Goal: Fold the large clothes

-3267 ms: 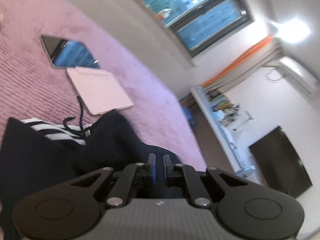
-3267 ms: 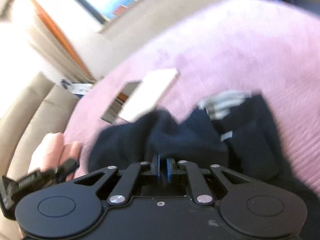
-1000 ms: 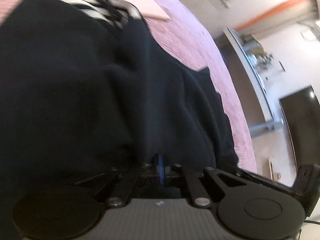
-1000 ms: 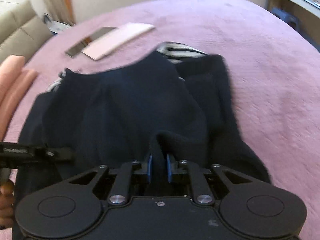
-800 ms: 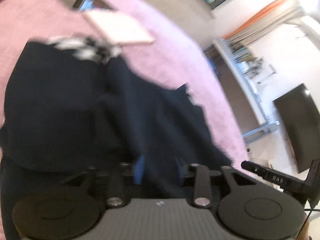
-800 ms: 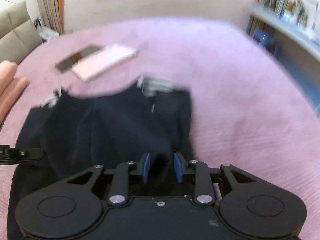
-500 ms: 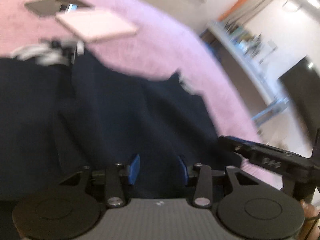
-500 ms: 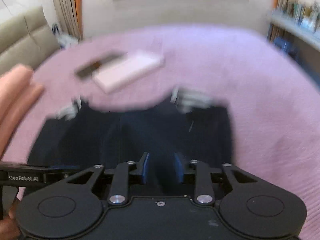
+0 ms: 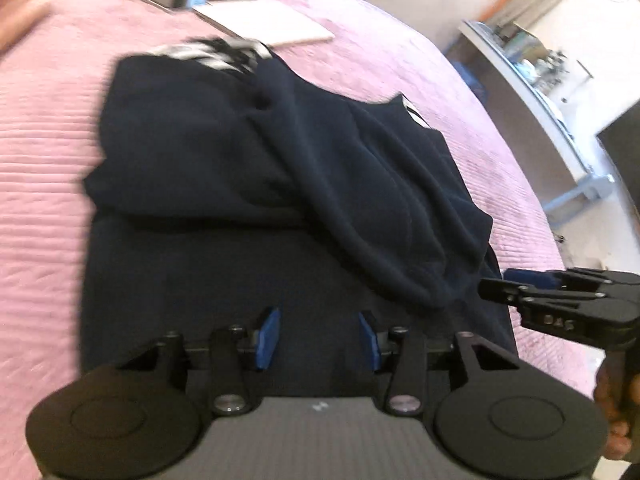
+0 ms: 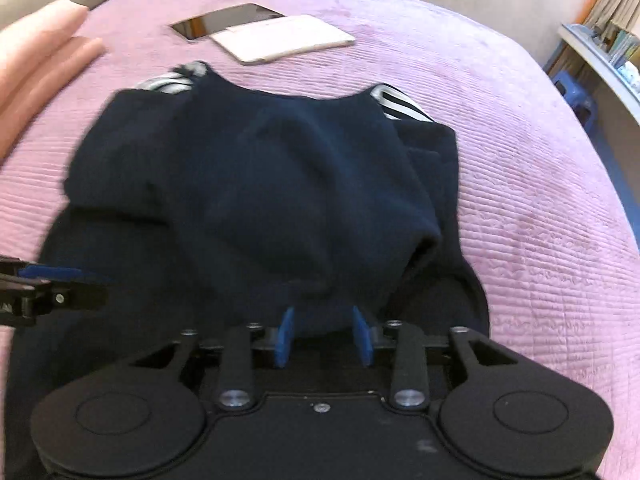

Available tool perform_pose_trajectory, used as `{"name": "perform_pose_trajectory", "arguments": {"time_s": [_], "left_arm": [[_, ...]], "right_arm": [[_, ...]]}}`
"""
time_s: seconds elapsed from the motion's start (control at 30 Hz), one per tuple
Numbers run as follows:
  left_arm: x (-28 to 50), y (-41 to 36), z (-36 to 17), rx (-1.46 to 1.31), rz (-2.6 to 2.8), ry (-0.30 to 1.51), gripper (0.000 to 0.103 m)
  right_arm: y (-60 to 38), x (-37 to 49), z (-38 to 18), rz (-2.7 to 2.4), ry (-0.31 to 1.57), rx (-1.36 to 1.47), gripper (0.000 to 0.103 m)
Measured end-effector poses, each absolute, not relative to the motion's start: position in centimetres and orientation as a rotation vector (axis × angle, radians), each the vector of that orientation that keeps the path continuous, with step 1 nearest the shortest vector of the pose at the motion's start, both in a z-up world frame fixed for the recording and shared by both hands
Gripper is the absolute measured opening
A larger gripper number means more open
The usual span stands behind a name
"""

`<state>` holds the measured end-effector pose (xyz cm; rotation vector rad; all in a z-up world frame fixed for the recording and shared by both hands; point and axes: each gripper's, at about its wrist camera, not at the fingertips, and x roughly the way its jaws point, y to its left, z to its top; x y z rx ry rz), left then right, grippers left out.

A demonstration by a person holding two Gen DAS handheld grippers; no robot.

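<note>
A dark navy garment (image 9: 248, 184) with black-and-white striped trim lies partly folded on the pink bedspread (image 9: 40, 168); its upper layer is doubled back over the lower part and rumpled. It also shows in the right wrist view (image 10: 256, 200). My left gripper (image 9: 318, 338) is open and empty, over the garment's near edge. My right gripper (image 10: 324, 336) is open, its blue pads either side of a fold of the cloth without pinching it. Each gripper shows at the edge of the other's view.
A white tablet (image 10: 284, 38) and a dark phone (image 10: 224, 20) lie on the bedspread (image 10: 540, 200) beyond the garment. A pink pillow (image 10: 36, 44) is at the left. A shelf with clutter (image 9: 532, 76) and floor lie past the bed's right side.
Both grippers, shut on the garment a second ago, have opened and let it go. The lifted cloth has dropped onto the lower part, and both grippers have pulled back slightly.
</note>
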<state>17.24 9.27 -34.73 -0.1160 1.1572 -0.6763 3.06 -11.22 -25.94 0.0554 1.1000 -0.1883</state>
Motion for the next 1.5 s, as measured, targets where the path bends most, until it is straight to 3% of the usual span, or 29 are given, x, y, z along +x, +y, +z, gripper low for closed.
{"name": "perform_pose_trajectory", "arguments": {"time_s": [0.2,0.43,0.57,0.67,0.73,1.1,1.33,1.5], "left_arm": [[13.6,9.2,-29.4,-0.030,-0.544,1.090,0.059],[9.3,9.4,-26.8,-0.021,-0.496,1.056,0.060],[7.3,8.8,-25.7,-0.013,-0.476,1.037,0.073],[6.0,8.8,-26.6,-0.031,-0.469,1.073,0.075],[5.1,9.3,-27.6,-0.037,-0.447,1.103,0.075],[-0.3,20.3,-35.0,-0.179,-0.202,1.346,0.075],[-3.9,27.9,-37.1,-0.480,-0.130,1.369,0.076],[-5.0,28.9,-39.1,-0.534,-0.161,1.408,0.076]], "right_arm": [[-9.2,2.3,-22.5,-0.188,1.113,0.055,0.068],[-9.1,1.4,-20.3,-0.162,1.084,0.062,0.068],[-9.9,0.2,-19.1,-0.151,1.062,0.051,0.068],[-11.0,-0.8,-19.3,-0.142,1.057,0.065,0.069],[-12.0,-2.0,-20.3,-0.111,1.043,0.101,0.077],[-18.0,-15.6,-30.6,-0.136,1.176,0.247,0.077],[-19.3,-20.6,-33.2,-0.219,1.244,0.343,0.077],[-20.2,-21.1,-33.6,-0.228,1.256,0.427,0.077]]}}
